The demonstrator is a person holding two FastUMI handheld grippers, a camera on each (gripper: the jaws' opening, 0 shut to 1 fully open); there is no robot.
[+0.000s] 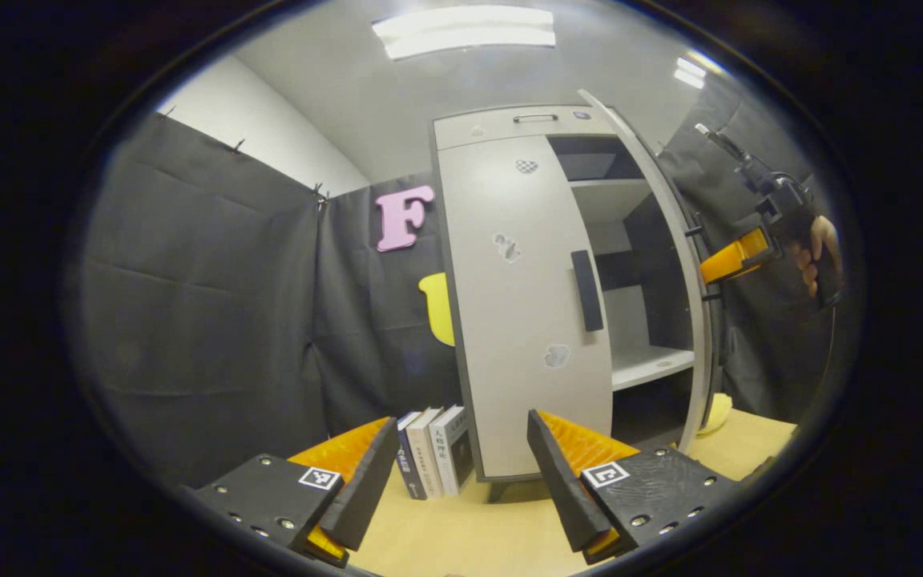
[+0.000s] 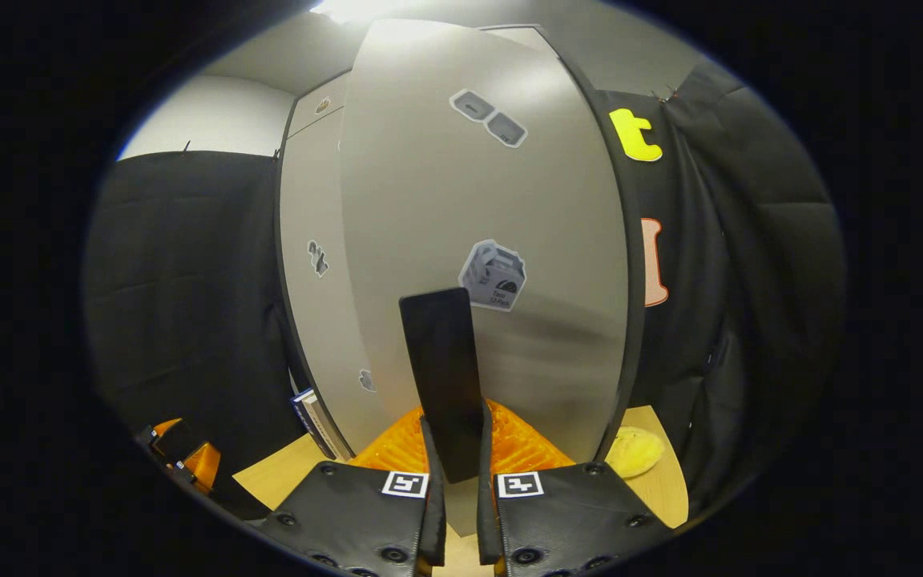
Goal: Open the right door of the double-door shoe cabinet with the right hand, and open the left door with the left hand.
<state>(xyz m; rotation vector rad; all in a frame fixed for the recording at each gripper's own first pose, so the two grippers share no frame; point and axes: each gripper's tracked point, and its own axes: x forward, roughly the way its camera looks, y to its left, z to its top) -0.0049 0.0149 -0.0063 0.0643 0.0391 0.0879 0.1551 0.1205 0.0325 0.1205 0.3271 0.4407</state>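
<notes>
Clamping the black handle [image 2: 447,377] of the right door [image 2: 493,240], your right gripper [image 2: 455,473] has both fingers pressed on it; that door stands swung open. Your left gripper [image 1: 461,473] hangs wide apart before the closed left door [image 1: 521,304], near its handle [image 1: 586,290].

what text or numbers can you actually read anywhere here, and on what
Nothing is sharp enough to quote.
books: print on the spines, too blurred to read.
sticker on the right door: small print, too small to read.
left gripper and right gripper: square black-and-white markers, patterns rather than words.
</notes>
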